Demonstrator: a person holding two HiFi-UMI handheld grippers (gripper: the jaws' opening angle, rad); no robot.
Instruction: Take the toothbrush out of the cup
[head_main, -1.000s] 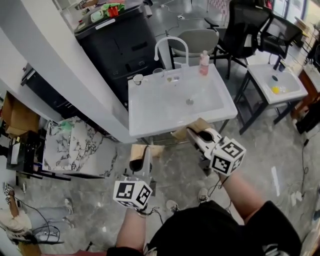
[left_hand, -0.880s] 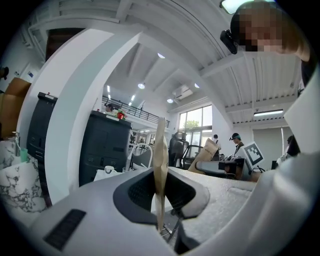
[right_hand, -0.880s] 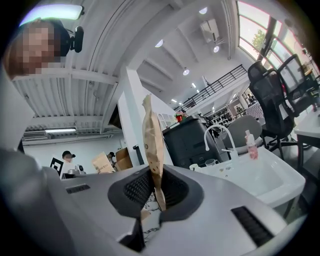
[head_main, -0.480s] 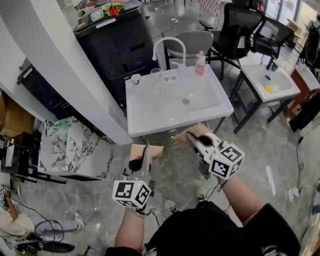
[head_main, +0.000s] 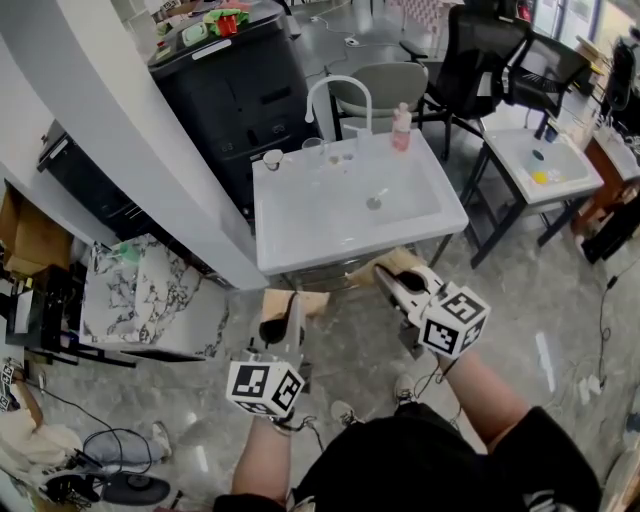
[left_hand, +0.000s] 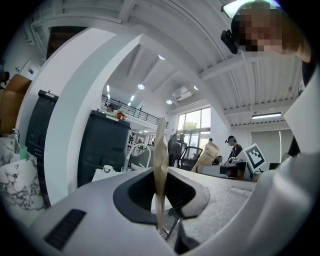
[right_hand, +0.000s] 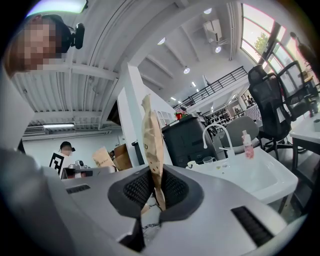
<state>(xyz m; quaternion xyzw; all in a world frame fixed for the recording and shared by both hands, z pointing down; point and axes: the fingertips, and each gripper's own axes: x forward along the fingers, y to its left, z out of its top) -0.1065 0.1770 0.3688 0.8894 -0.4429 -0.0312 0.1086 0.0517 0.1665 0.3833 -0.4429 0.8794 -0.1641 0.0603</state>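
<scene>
My left gripper (head_main: 284, 312) is shut on a thin brown paper piece (left_hand: 160, 165) that stands on edge between its jaws. My right gripper (head_main: 392, 276) is shut on a similar brown paper piece (right_hand: 152, 150). Both are held low in front of a white sink basin (head_main: 300, 245). A small white cup (head_main: 273, 158) and a clear glass (head_main: 313, 147) stand on the basin's back rim beside the white faucet (head_main: 335, 90), well beyond both grippers. I cannot make out a toothbrush in either of them.
A pink bottle (head_main: 401, 127) stands at the basin's back right. Behind the basin are a black cabinet (head_main: 240, 80) and grey and black chairs (head_main: 480, 55). A second white table (head_main: 535, 160) is at the right, a marble-patterned block (head_main: 150, 300) at the left.
The head view has shifted a little, so the basin sits slightly further left. Both grippers keep the same hold on their paper pieces.
</scene>
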